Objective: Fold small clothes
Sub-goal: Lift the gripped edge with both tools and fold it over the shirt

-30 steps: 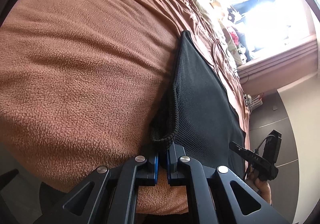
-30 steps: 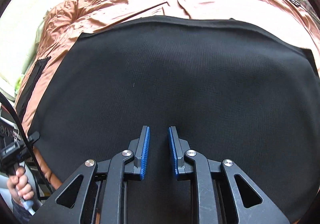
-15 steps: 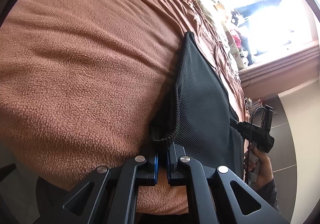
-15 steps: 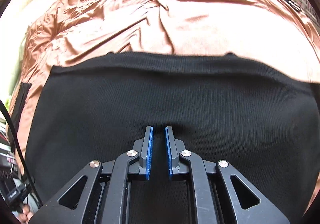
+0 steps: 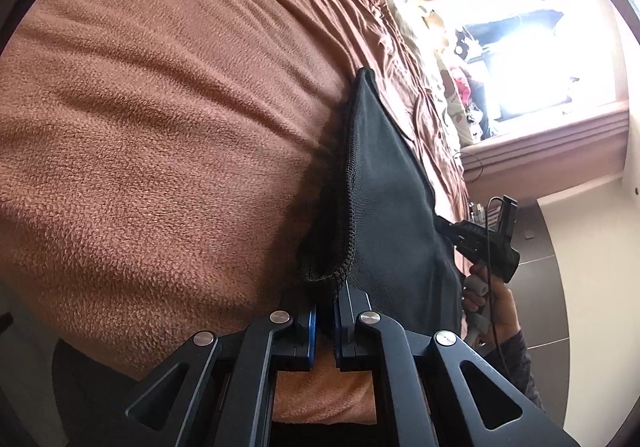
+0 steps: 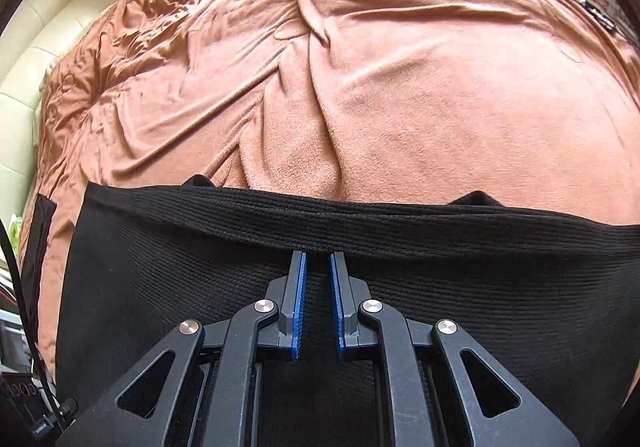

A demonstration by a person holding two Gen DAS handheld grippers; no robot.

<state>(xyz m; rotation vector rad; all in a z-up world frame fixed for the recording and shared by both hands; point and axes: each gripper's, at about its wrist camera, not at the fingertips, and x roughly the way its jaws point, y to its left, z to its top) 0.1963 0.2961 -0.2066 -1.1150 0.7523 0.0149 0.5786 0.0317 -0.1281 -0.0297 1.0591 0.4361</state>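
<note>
Where the black ribbed-knit garment [image 5: 392, 183] meets the left gripper [image 5: 325, 321], its looped corner hangs just ahead of the blue-padded fingers [image 5: 309, 331] and drops into the narrow gap between them; the jaws stand nearly together with black knit between the pads, so the corner is pinched there. From that corner the garment rises on edge above the fuzzy rust-brown fleece blanket [image 5: 168, 135], stretched toward the far side of the view, where the person's hand [image 5: 492, 299] grips the handle of the other tool.

Right wrist view: same garment [image 6: 460, 287] spreads wide beneath and ahead of the right gripper [image 6: 318, 259]. A thick folded band of the knit runs across the frame just beyond the fingertips [image 6: 299, 267]; the tips reach its near edge. Jaws narrow, a slim gap showing between the blue pads. Whether fabric is caught at the very tips, cannot tell: the band hides the contact. Beyond the band, the blanket [image 6: 400, 87] lies rumpled in long creases. A second dark cloth piece [image 6: 38, 231] lies at the left edge of the blanket, apart from the garment.
</note>
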